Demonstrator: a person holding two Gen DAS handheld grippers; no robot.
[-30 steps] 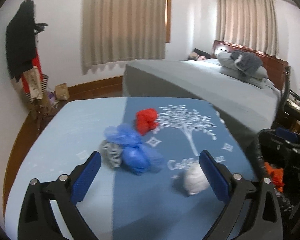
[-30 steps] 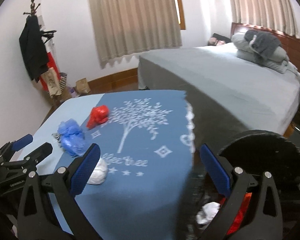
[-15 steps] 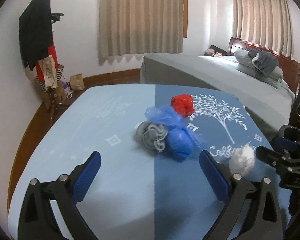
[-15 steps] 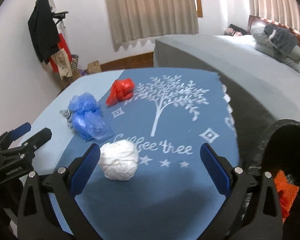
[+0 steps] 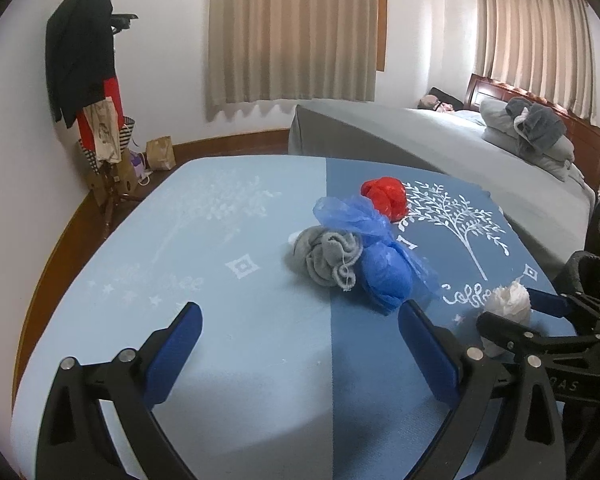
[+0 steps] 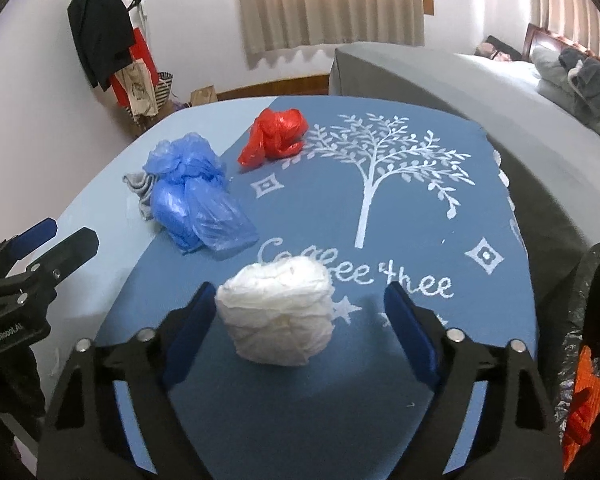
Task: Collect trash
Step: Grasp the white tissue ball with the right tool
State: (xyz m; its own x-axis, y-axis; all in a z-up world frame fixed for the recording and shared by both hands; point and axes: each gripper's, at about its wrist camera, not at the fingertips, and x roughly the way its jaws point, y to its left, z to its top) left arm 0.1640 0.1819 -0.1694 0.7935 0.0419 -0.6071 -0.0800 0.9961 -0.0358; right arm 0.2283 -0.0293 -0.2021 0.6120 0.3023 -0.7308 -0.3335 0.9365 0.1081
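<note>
A right hand-held gripper (image 6: 296, 320) closed in on a white wad (image 6: 278, 312) of crumpled paper or plastic at lower centre of the right wrist view. The wad sat between the blue pads (image 6: 190, 332), against or just short of the left one, with a clear gap to the right one, so nothing was yet gripped. It rested on a bench (image 6: 380, 380) covered in a two-tone blue cloth, beside the white lettering and below a printed tree (image 6: 384, 160).

Further back on the cloth, at left of centre, lay a blue bag (image 6: 196, 196) bunched up against a grey cloth bundle (image 6: 138, 186). A red bag (image 6: 276, 136) lay just beyond them, near the tree's branches. At the right edge of the frame a black bin liner (image 6: 596, 280) showed, with something orange (image 6: 584, 400) inside.

In the left wrist view the left hand-held gripper (image 5: 300, 350) stood wide open over bare cloth at the bottom of the frame, holding nothing. The grey bundle (image 5: 326, 256), the blue bag (image 5: 380, 264) and the red bag (image 5: 386, 198) clustered at centre, ahead of its pads. The right hand-held gripper (image 5: 512, 312) appeared at lower right with the white wad (image 5: 506, 304) between its fingers.

A grey bed (image 5: 440, 148) filled the upper right of both views, and a coat rack (image 5: 84, 60) hung with dark clothing stood at upper left.
</note>
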